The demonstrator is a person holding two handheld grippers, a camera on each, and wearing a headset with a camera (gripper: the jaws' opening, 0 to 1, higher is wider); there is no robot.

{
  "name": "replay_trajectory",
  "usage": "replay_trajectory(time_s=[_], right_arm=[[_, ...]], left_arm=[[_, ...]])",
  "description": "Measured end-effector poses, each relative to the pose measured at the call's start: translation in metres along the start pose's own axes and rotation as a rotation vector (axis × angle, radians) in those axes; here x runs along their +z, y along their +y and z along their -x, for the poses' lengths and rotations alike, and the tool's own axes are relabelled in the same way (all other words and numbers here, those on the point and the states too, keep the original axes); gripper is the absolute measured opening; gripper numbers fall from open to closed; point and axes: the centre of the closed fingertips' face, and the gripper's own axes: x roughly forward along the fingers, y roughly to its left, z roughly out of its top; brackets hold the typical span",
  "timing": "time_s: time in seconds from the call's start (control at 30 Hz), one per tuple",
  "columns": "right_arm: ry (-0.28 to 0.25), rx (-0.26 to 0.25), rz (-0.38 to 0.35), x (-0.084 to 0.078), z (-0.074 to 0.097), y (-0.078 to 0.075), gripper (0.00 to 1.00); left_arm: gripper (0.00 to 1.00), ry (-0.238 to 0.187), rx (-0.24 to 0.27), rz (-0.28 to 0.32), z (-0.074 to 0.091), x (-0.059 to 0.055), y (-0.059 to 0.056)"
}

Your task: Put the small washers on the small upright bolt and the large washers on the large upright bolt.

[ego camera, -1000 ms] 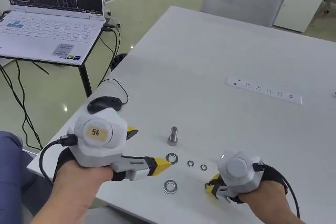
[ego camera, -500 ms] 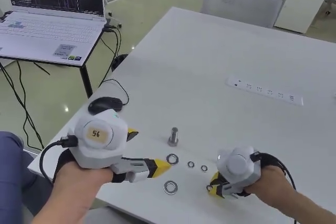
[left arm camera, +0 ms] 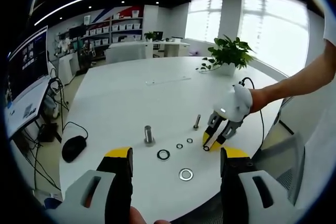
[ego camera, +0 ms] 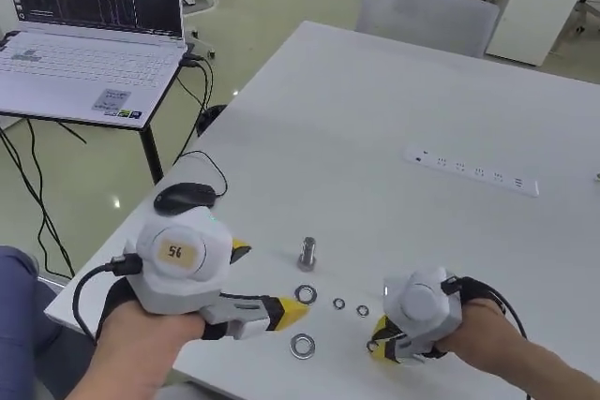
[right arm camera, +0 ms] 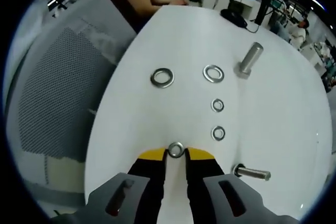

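The large upright bolt (ego camera: 307,253) stands near the table's front edge, and the small upright bolt (right arm camera: 252,172) stands further right. Two large washers (ego camera: 306,293) (ego camera: 302,346) lie flat in front of the large bolt. Two small washers (ego camera: 338,304) (ego camera: 362,310) lie to their right. My right gripper (right arm camera: 176,153) points down at the table, shut on a third small washer (right arm camera: 176,150) that shows between its yellow tips. My left gripper (left arm camera: 175,151) hovers open over the front edge, with one large washer (left arm camera: 185,173) lying on the table below its jaws.
A black mouse (ego camera: 185,196) and its cable lie left of the bolts. A white power strip (ego camera: 471,168) lies further back on the table (ego camera: 375,100). A laptop (ego camera: 84,53) sits on a side table at the left, and a grey chair (ego camera: 427,11) stands behind.
The head camera has tipped, shifting the whole picture. My right gripper has turned slightly and edged left at the table's front. The left gripper has stayed put and open.
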Motion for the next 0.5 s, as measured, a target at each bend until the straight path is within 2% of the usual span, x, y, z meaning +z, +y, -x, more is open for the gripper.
replay_trajectory(time_s=[0.2, 0.33, 0.5], right_arm=[[-0.016, -0.029, -0.036, -0.0004, 0.0007, -0.0006, 0.14], [-0.073, -0.051, -0.157, 0.0009, 0.0013, -0.0014, 0.13], [-0.112, -0.074, -0.22, -0.0013, 0.0022, -0.0015, 0.13]], left_arm=[[0.67, -0.002, -0.004, -0.013, -0.0012, 0.0036, -0.0002], [0.67, 0.0, -0.002, -0.012, 0.0002, 0.0025, -0.0001], [0.67, 0.004, 0.005, -0.006, 0.0022, -0.001, 0.0023]])
